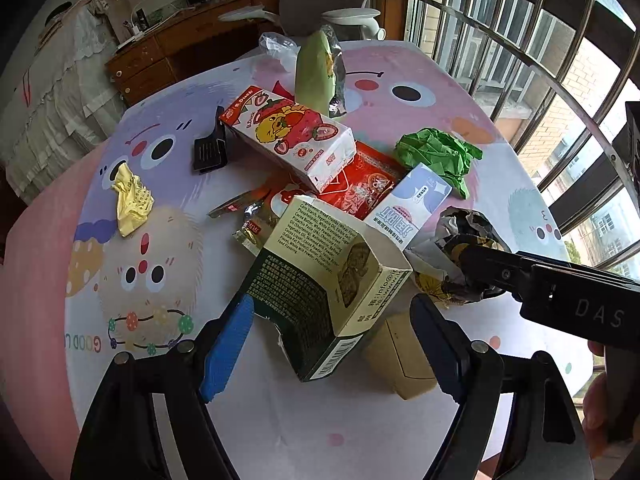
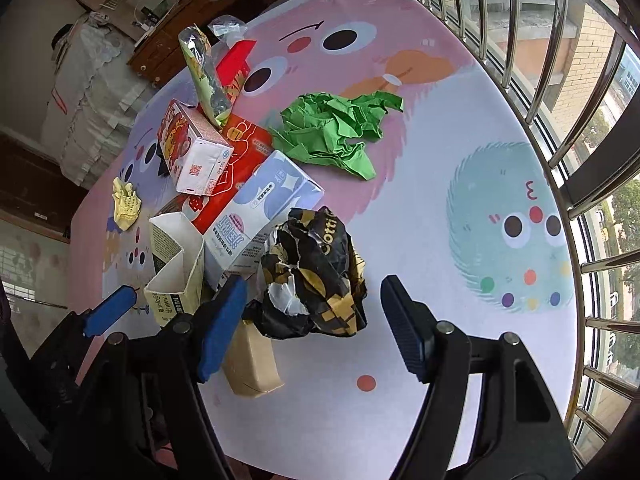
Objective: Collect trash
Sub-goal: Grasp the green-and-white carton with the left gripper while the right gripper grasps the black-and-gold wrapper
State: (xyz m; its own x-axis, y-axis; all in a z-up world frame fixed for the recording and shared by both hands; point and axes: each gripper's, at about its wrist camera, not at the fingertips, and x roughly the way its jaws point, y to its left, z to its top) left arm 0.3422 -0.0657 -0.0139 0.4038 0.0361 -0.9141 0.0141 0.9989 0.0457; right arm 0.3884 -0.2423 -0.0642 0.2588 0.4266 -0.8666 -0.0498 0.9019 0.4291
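An open dark-green and cream box lies on the table between the blue pads of my left gripper, which is open and straddles it. A crumpled black-and-gold wrapper sits between the wide-apart pads of my open right gripper. From the left wrist view, the right gripper reaches in from the right over that wrapper. More trash is piled behind: a strawberry carton, a red packet, a pale blue carton, crumpled green paper and crumpled yellow paper.
A beige box lies just under the right gripper's left finger. A green snack bag, a clear plastic bag and a black clip sit farther back. The cartoon tablecloth is bare on the right, by the window bars.
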